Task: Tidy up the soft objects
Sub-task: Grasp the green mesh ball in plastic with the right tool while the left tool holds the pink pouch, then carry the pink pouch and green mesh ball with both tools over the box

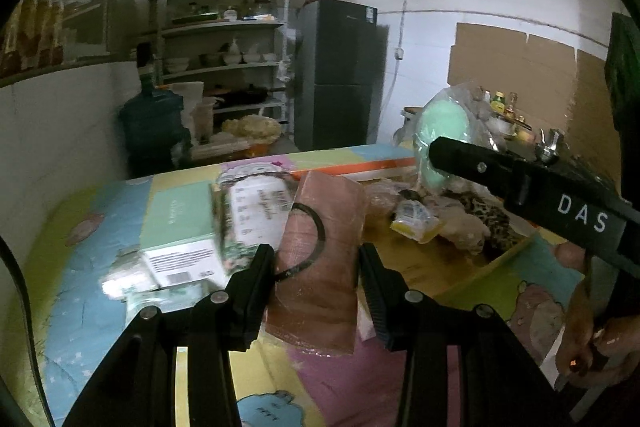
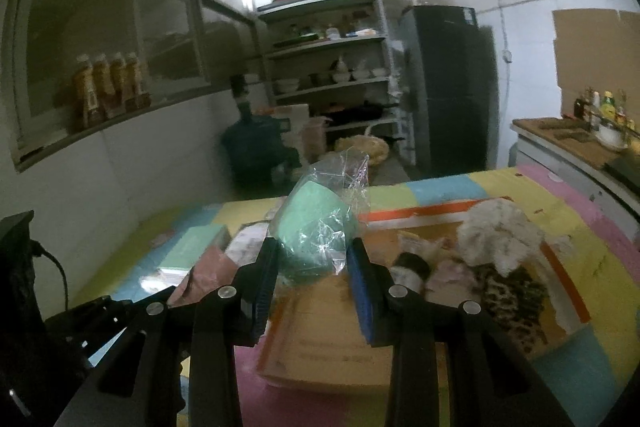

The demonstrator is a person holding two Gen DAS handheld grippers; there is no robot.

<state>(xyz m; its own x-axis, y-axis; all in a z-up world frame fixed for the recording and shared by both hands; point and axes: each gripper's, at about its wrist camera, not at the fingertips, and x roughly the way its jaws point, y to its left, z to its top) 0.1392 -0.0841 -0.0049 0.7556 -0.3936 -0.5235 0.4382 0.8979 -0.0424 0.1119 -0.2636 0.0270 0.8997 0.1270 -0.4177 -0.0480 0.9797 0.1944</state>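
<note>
A left gripper [image 1: 318, 269] grips a pink packet [image 1: 320, 259] wrapped in clear film, its two pads pressed against the packet's sides and a dark ring visible through the wrapper; the packet stands tilted above a patchwork-coloured mat [image 1: 92, 227]. The right gripper [image 2: 314, 277] is closed on a green sponge [image 2: 316, 231] in a crinkled clear bag [image 2: 348, 167], the bag's loose top rising above the fingers. An open cardboard box [image 2: 320, 351] lies flat on the mat beneath the right gripper; its far end holds a fluffy white cloth [image 2: 500, 231], a leopard-print cloth [image 2: 516, 295] and a small yellow packet [image 1: 414, 221], heaped together. Left of the pink packet lie a mint-green box [image 1: 178, 215] and a white printed pack [image 1: 256, 207], both smeared by motion blur, their lettering unreadable. A hand [image 1: 592, 343] shows at the left view's right edge, partly cut off. Shelves [image 1: 224, 39] of crockery, a dark fridge [image 1: 340, 75] and a water jug [image 1: 154, 127] fill the dim background
</note>
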